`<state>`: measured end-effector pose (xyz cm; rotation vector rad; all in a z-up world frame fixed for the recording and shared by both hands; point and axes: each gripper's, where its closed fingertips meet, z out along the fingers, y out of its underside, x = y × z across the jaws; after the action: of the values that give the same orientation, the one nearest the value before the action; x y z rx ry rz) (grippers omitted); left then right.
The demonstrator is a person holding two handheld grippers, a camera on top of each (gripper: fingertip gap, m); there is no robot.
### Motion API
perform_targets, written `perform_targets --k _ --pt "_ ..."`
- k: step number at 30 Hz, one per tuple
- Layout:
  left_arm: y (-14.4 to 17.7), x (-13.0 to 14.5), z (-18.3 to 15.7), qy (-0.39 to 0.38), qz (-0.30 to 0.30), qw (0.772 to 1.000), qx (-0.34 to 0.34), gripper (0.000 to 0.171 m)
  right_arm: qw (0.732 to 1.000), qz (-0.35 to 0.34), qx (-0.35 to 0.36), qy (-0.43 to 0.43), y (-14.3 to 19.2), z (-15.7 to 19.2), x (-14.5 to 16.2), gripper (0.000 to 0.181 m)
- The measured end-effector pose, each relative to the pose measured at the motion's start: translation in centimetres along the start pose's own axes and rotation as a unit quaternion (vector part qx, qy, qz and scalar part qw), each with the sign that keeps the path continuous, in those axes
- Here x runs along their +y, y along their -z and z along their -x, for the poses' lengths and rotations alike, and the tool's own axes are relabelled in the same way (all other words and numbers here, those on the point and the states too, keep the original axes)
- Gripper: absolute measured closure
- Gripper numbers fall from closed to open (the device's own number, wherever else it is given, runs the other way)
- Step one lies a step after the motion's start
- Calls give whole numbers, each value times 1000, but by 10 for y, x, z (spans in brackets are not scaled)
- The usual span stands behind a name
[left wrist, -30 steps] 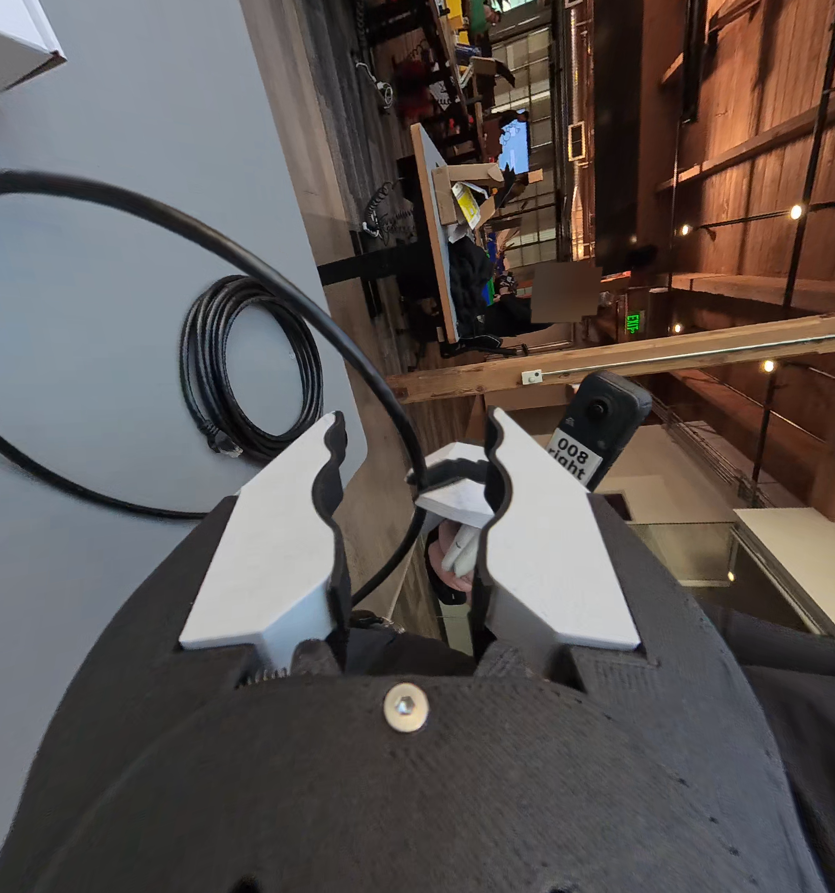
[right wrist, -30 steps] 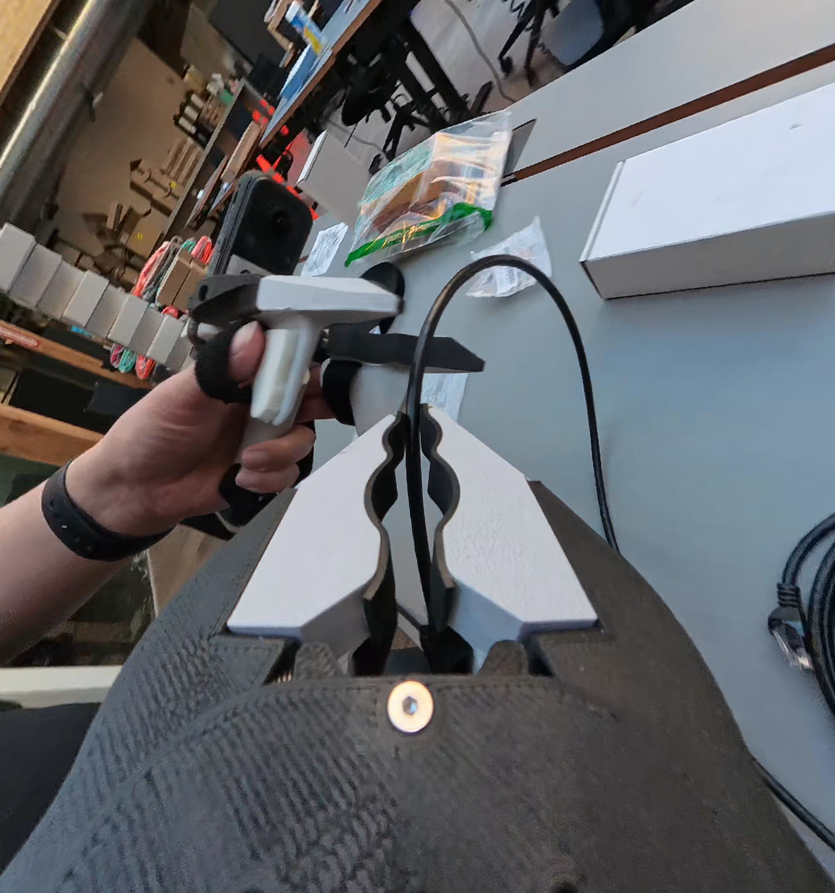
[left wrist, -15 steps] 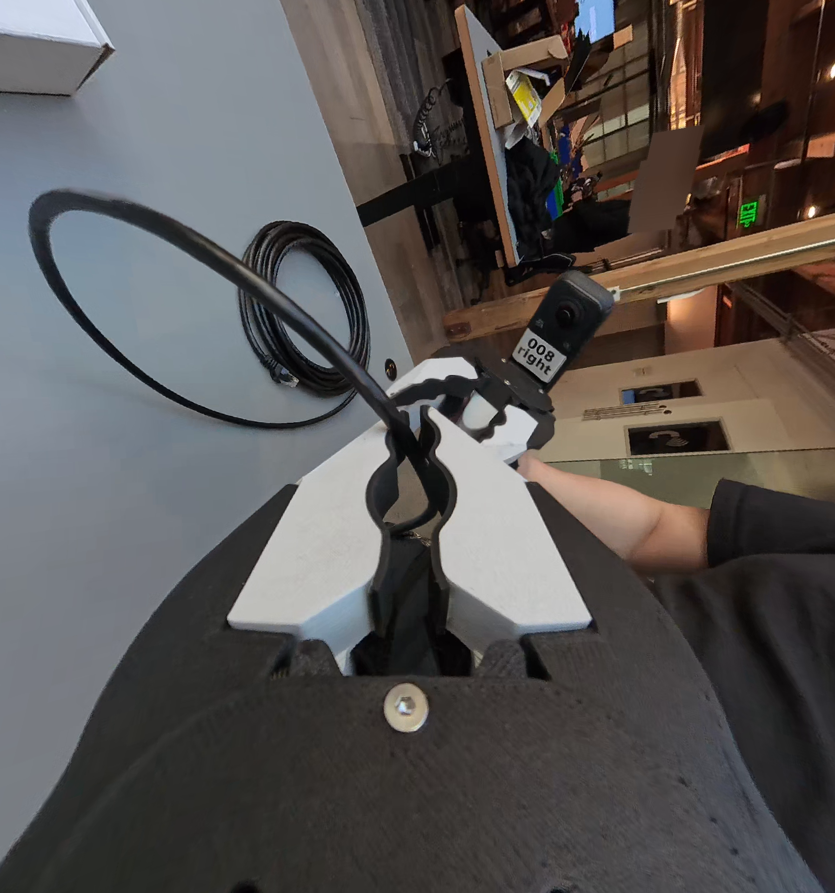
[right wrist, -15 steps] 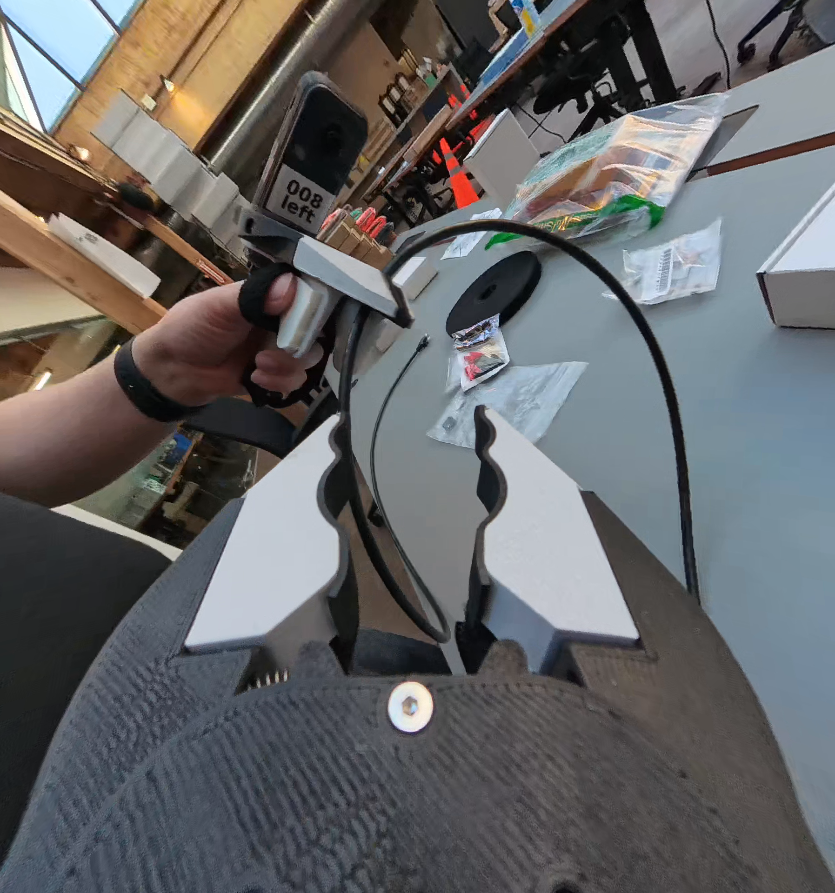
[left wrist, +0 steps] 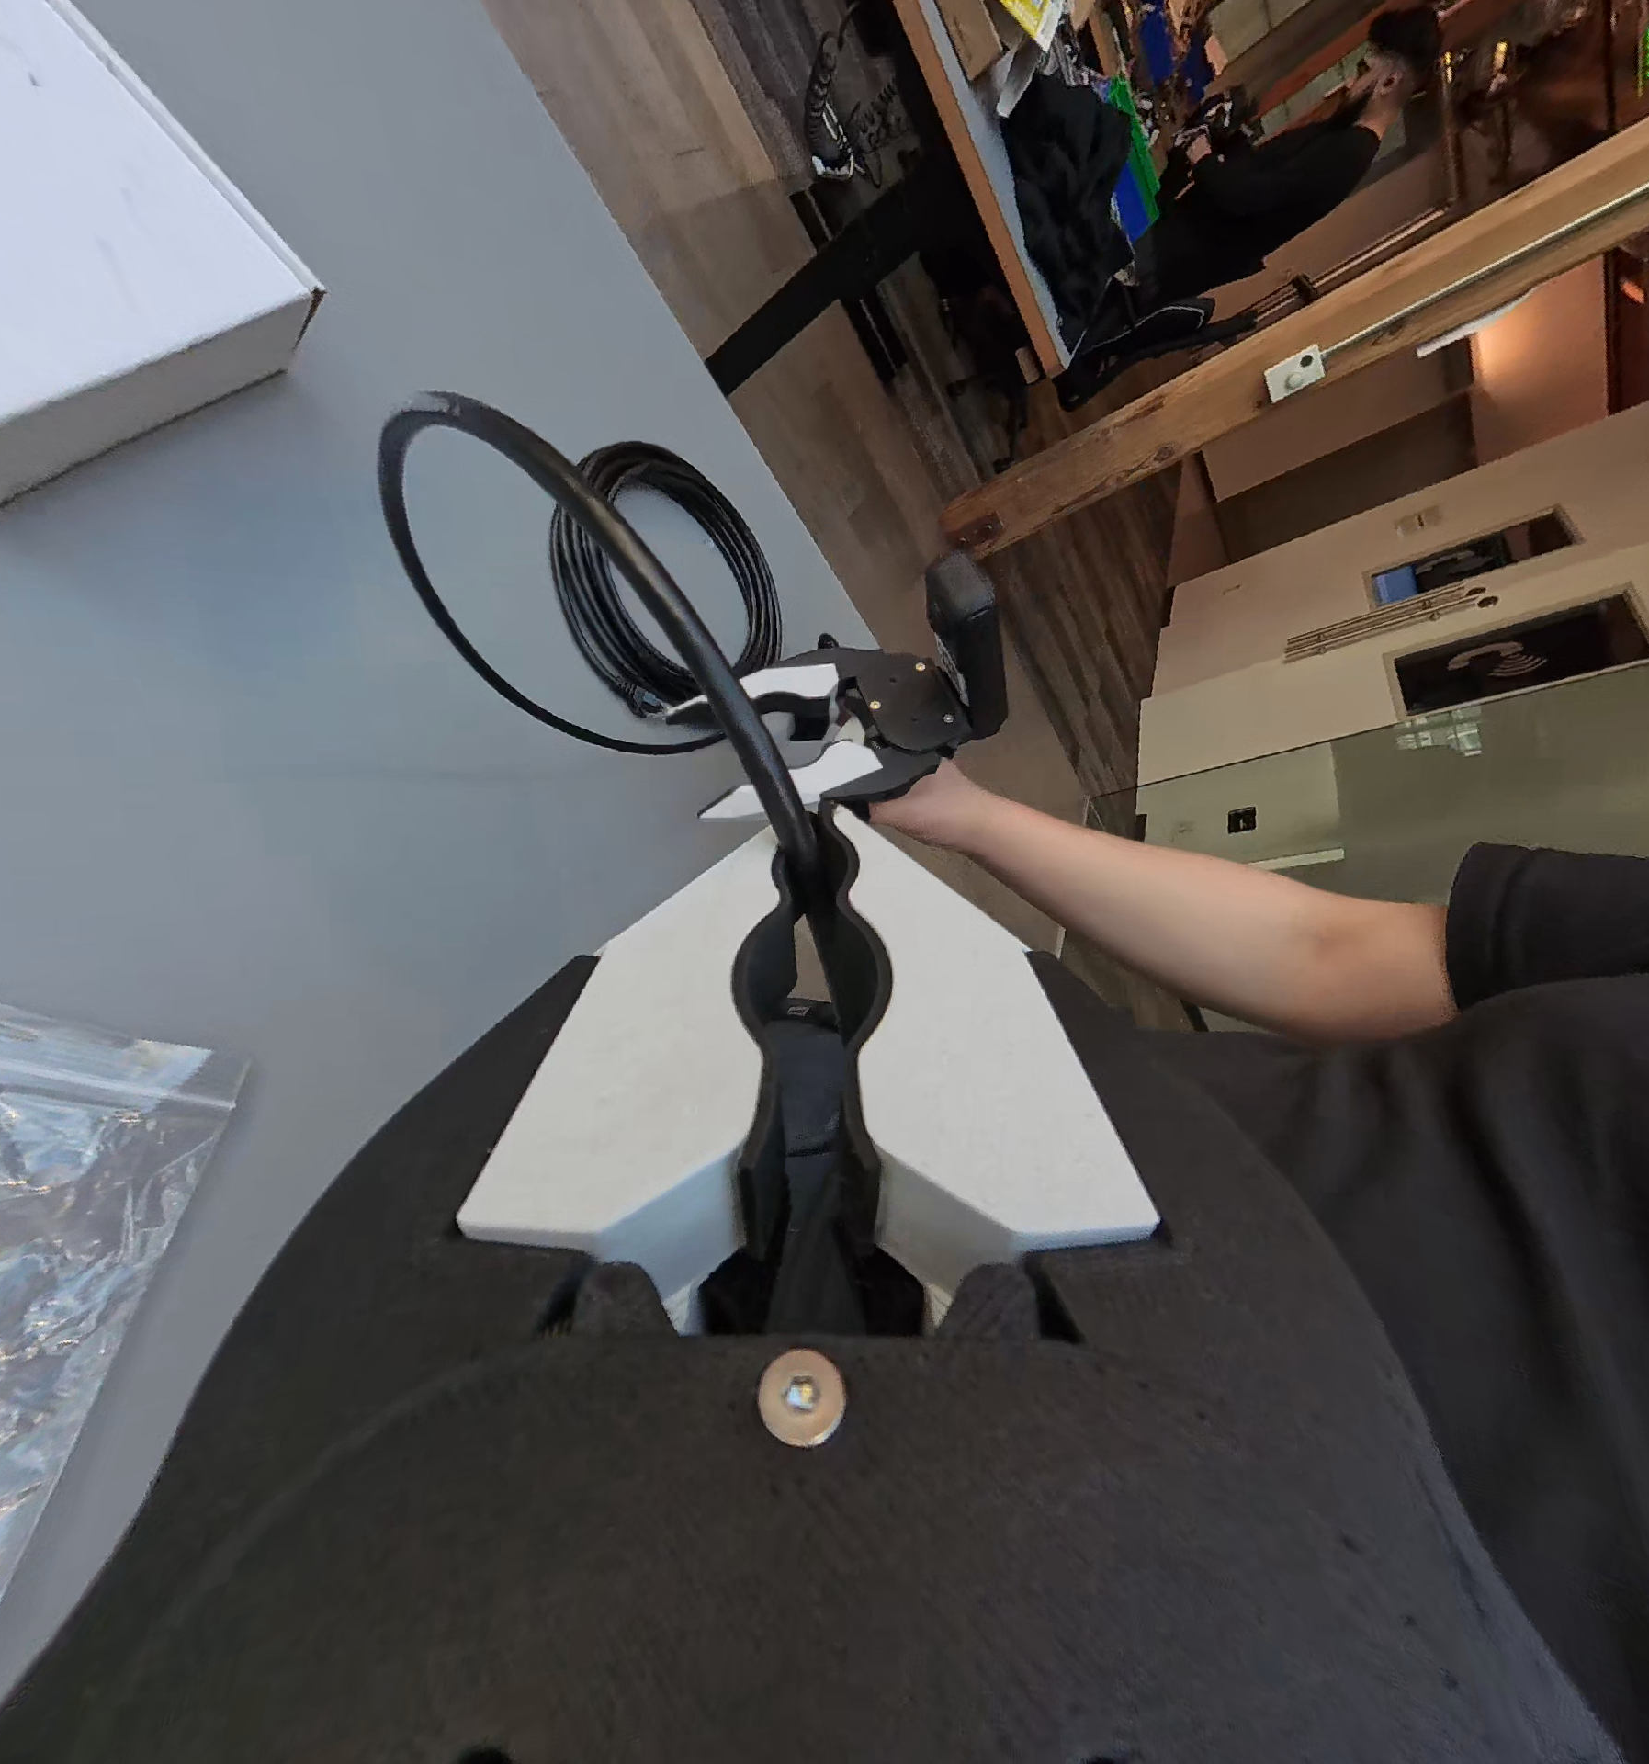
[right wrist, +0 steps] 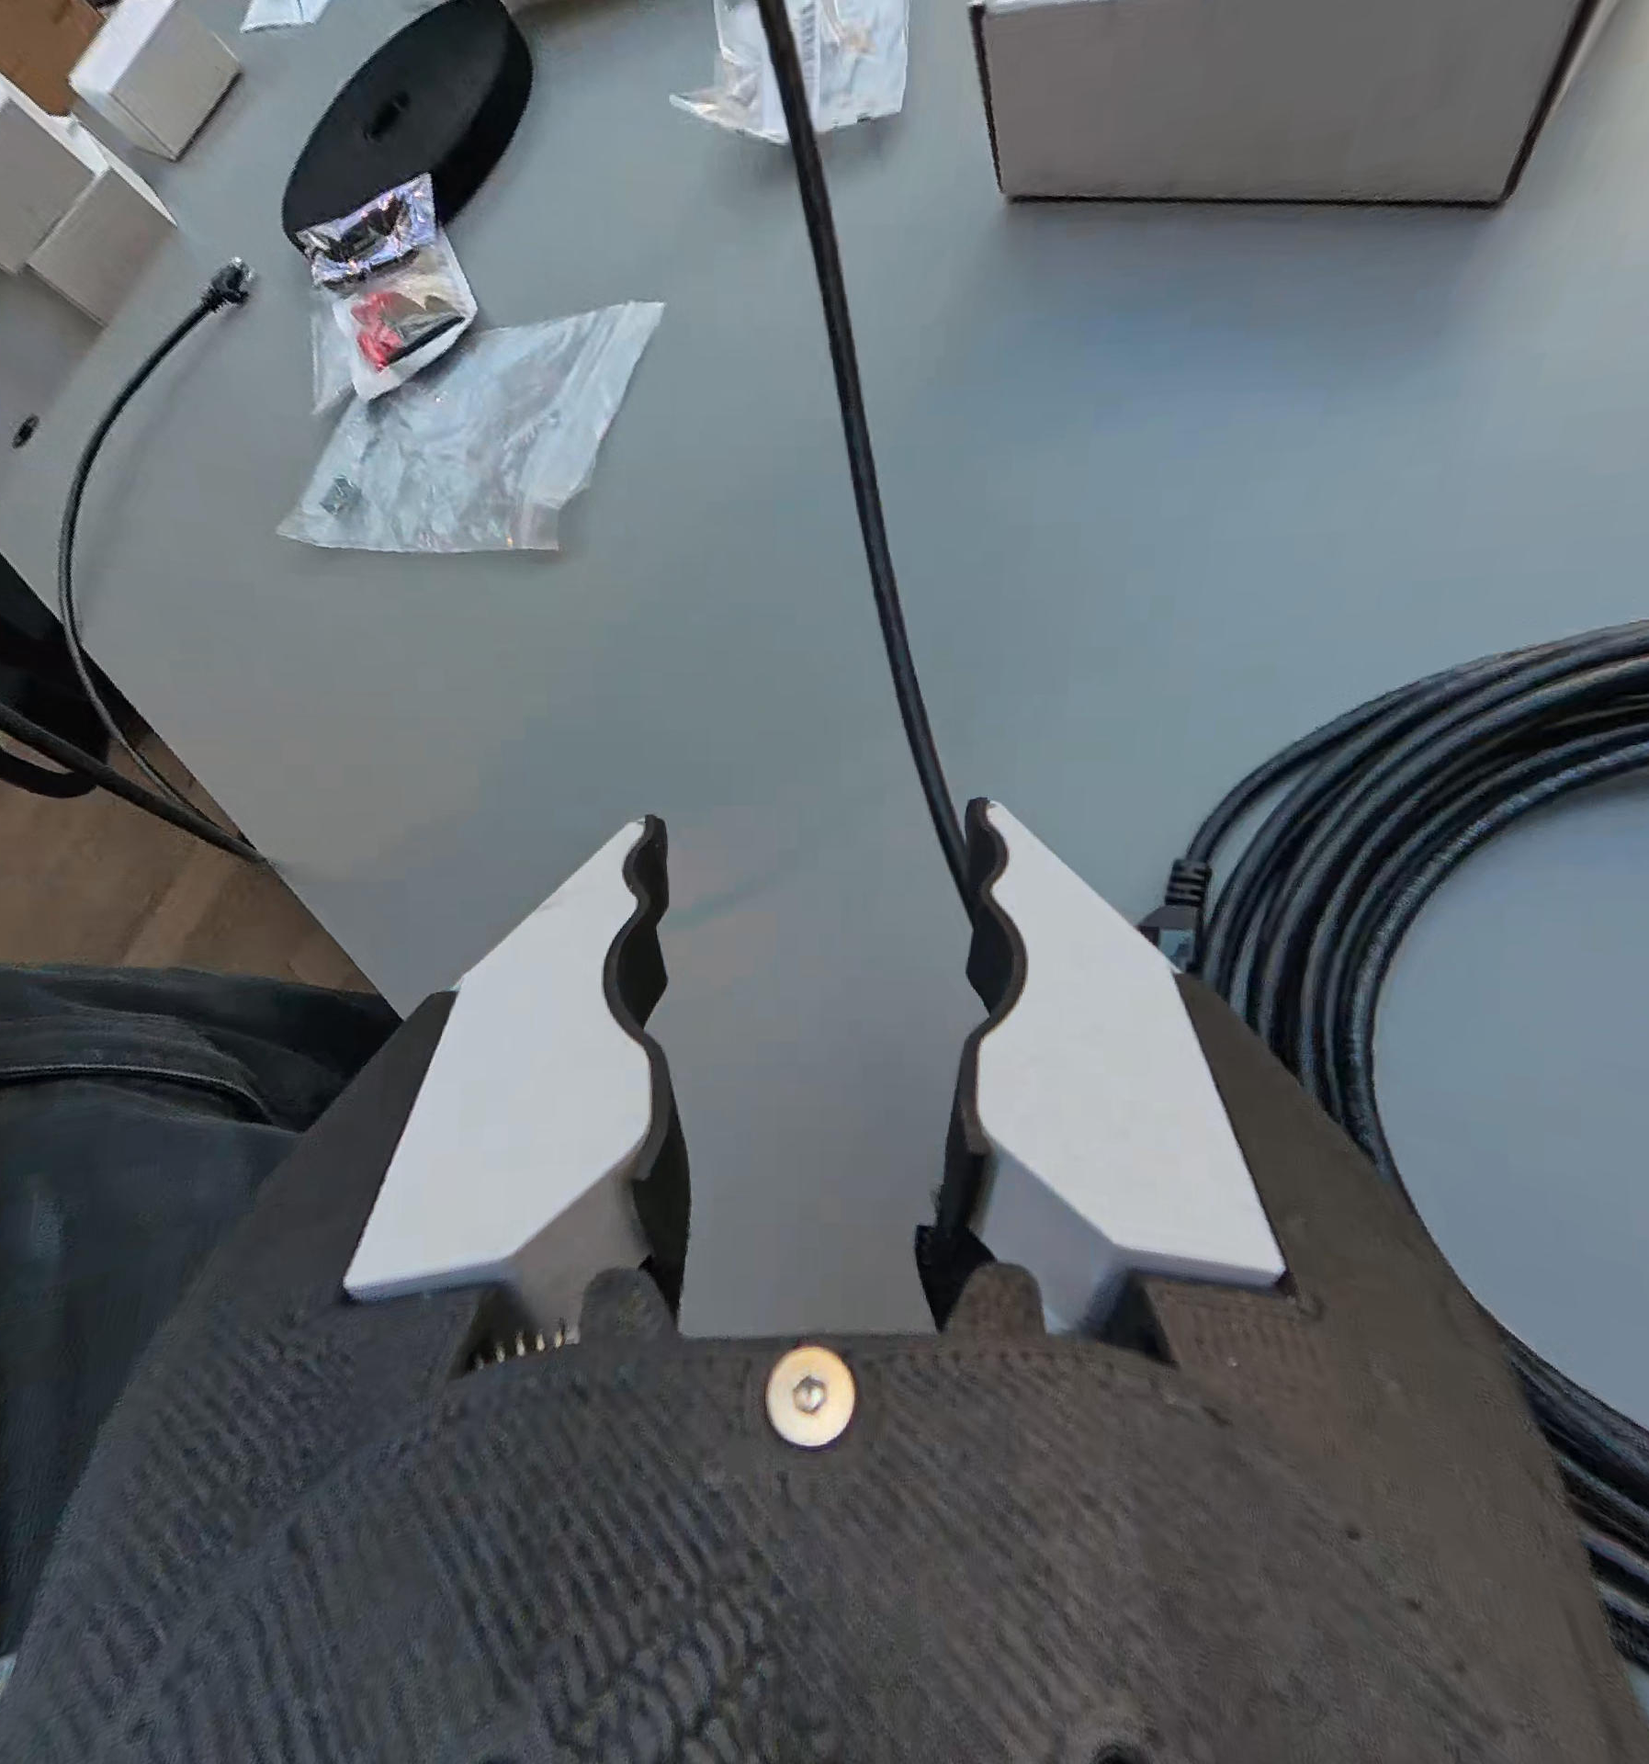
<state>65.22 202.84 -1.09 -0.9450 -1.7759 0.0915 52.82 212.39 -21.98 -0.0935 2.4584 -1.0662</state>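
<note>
My left gripper (left wrist: 813, 832) is shut on a black cable (left wrist: 667, 611), which arches up from the fingertips in a loop over the grey table (left wrist: 228, 764). The cable runs back to a coil of black cable (left wrist: 753, 592) lying near the table edge. My right gripper (right wrist: 813, 823) is open just above the table. The cable (right wrist: 849, 410) comes down from the top of the right wrist view and lies against the inner side of its right finger (right wrist: 1068, 1050). The coil (right wrist: 1326, 859) lies just to its right. In the left wrist view the right gripper (left wrist: 696, 764) shows open, held in a hand beyond my left fingertips.
A white box (left wrist: 85, 239) (right wrist: 1278, 95) lies farther out on the table. A black tape roll (right wrist: 410, 143), clear plastic bags (right wrist: 477, 430) and another cable end (right wrist: 228, 286) lie at the left. A shiny plastic bag (left wrist: 38, 1289) is nearby. The table edge (right wrist: 228, 840) is close. The grippers' ends are close to 25 cm from one another.
The left gripper shut on the cable. The right gripper opened, let the cable go, and swung down toward the table beside the coil.
</note>
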Motion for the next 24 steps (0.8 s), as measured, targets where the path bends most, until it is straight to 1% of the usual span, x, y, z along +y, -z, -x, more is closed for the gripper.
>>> perform_targets --k 1,3,5,7,11,12,13,14,16,17,19,20,22,24 --pt "4 -6 -2 -6 2 1000 -1 171 1000 -8 -8 -1 -3 6 -5 117" --pt "9 -19 -9 -20 4 1000 -3 171 999 -35 -39 -12 -8 23 -23 106" --pt "13 -38 -21 -35 -1 999 -2 171 994 -75 -72 -27 -6 43 -52 93" --pt "17 -59 -38 -55 -1 998 0 171 986 -125 -109 -32 5 66 -90 82" --pt "23 -108 -76 -117 9 993 -30 171 961 -214 -169 -41 45 117 -164 56" --pt "23 -121 -88 -133 11 990 -35 171 957 -232 -171 -41 54 129 -180 52" --pt "22 -133 -101 -146 17 989 -37 171 956 -244 -162 -32 59 140 -192 49" --pt "20 -143 -115 -157 23 987 -38 171 958 -251 -137 -18 60 146 -202 45" --pt "15 -163 -143 -178 32 983 -36 171 957 -283 -56 11 63 145 -225 43" --pt "12 -171 -157 -187 36 981 -34 171 953 -301 -7 21 64 137 -236 40" --pt "6 -184 -182 -202 41 978 -33 171 948 -296 110 47 62 108 -247 36" --pt "4 -190 -193 -208 42 977 -33 171 941 -302 143 61 66 99 -255 35" --pt "-1 -199 -215 -214 43 976 -26 171 926 -327 176 59 76 85 -268 35" --pt "-6 -203 -237 -219 54 974 -12 171 932 -313 181 37 73 72 -272 36"
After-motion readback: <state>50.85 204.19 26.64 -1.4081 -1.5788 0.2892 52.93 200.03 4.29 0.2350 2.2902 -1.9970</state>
